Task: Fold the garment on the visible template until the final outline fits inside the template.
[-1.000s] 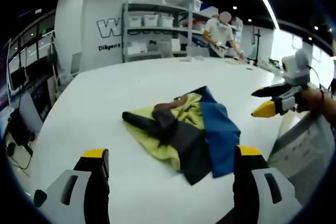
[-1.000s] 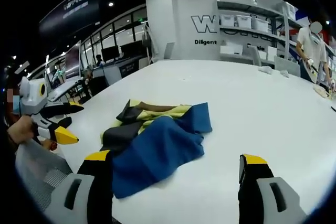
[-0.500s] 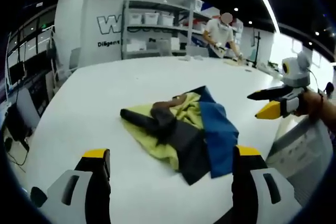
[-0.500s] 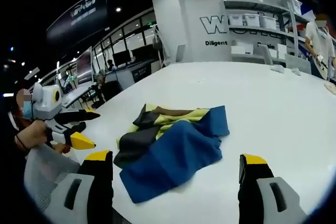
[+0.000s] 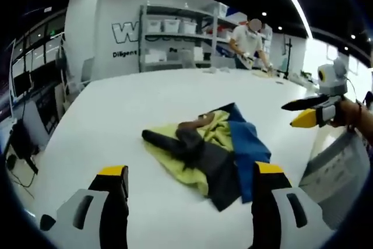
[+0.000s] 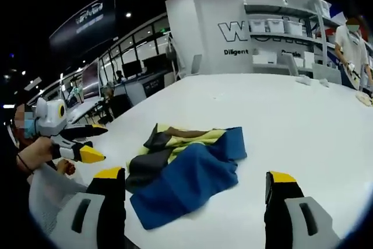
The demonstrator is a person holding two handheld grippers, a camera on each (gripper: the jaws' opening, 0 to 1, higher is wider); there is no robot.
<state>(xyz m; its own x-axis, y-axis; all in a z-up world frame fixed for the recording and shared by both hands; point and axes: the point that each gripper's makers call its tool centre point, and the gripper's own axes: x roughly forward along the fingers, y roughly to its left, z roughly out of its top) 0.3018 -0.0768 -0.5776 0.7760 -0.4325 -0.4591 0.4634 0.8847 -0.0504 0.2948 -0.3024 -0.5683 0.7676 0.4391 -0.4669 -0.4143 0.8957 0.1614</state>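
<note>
Garment (image 5: 213, 150) lies crumpled in a heap on the white worktop (image 5: 122, 109), roughly mid-surface, ahead of both my grippers and touched by neither. Blue, yellow-green and dark grey panels bunched over one another; blue layer on top toward my right side (image 6: 186, 179). I can make out no template outline on the worktop around it.

Long axis: in the left gripper view the heap runs from the far blue corner toward the near dark edge, slanting across my line of sight. Which end is collar or hem I cannot tell; a dark strip pokes out toward my left.

Left gripper (image 5: 186, 182): fingers apart, empty, hovering short of the near edge. Right gripper (image 6: 195, 188): fingers apart, empty, near the blue edge. Each shows in the other's view, held off beside the heap with yellow tips parted.

Risks, as I judge them: pinching several stacked layers at once would drag the whole bundle instead of opening it. Pulling toward the near worktop edge could slide cloth off it. With no visible template, I may fold to the wrong outline.
</note>
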